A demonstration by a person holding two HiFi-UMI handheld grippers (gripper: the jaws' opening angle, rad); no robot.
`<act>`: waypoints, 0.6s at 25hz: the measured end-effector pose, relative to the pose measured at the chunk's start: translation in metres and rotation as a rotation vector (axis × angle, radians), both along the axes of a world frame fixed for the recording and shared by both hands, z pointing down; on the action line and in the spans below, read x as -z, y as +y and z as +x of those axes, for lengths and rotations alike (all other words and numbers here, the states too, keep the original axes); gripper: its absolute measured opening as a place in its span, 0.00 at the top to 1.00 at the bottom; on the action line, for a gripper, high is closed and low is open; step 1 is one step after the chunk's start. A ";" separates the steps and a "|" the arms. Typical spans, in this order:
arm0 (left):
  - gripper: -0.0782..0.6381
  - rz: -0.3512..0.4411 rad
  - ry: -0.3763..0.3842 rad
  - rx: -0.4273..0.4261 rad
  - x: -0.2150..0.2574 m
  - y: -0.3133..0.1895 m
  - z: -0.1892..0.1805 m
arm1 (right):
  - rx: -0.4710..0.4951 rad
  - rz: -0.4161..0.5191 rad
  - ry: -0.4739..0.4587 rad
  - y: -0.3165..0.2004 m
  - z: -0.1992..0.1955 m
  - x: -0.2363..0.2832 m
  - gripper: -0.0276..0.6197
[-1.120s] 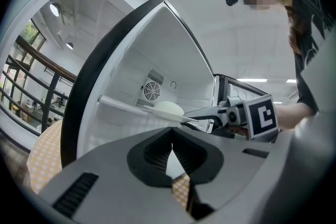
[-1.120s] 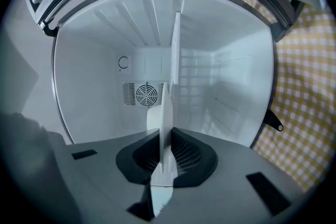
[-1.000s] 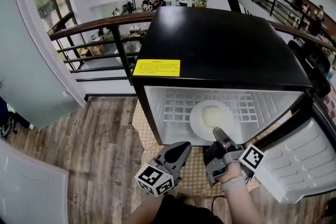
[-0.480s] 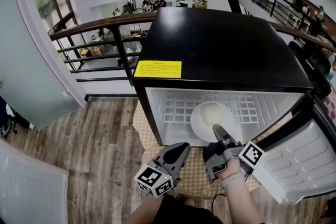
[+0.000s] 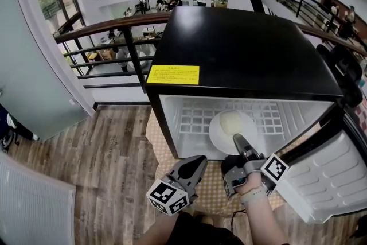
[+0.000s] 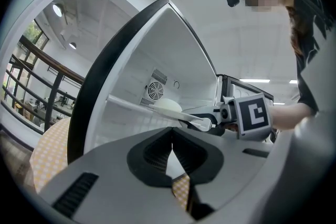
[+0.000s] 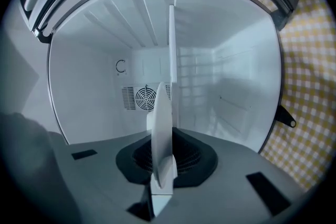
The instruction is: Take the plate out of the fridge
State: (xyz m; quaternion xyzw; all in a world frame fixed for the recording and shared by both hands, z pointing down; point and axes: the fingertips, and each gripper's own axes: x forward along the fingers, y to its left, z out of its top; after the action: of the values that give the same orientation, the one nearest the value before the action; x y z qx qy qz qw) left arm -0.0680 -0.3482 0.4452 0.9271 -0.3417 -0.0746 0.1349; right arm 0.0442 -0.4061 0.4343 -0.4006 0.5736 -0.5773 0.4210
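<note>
One plate [image 5: 228, 122] barely moved (right claw [image 5: 238, 140] clamped).

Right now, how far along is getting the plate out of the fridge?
Done: the fridge door is open and the right gripper is shut on the near rim of the plate. In hand: the plate lies over the wire shelf, inside the fridge. Left: draw it out clear. The left gripper is shut, empty, outside.

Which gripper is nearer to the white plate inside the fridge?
Right. The right gripper grips the near rim of the plate. The left gripper, shut and empty, hangs outside the fridge, to the plate's left and apart from it.
</note>
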 end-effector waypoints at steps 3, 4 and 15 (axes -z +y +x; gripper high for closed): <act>0.88 -0.001 0.001 -0.001 -0.001 0.001 0.001 | 0.005 0.009 0.011 0.002 0.001 0.002 0.88; 0.88 -0.002 0.002 -0.002 0.000 0.001 0.001 | 0.007 0.009 0.014 0.003 0.001 0.002 0.88; 0.88 0.005 0.004 -0.005 0.003 0.006 0.005 | 0.023 0.035 0.026 0.021 0.009 0.001 0.89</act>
State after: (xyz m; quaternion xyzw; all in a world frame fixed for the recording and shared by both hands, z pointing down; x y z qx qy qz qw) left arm -0.0630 -0.3423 0.4419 0.9282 -0.3388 -0.0768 0.1334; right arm 0.0536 -0.3854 0.4336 -0.3940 0.5936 -0.5667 0.4140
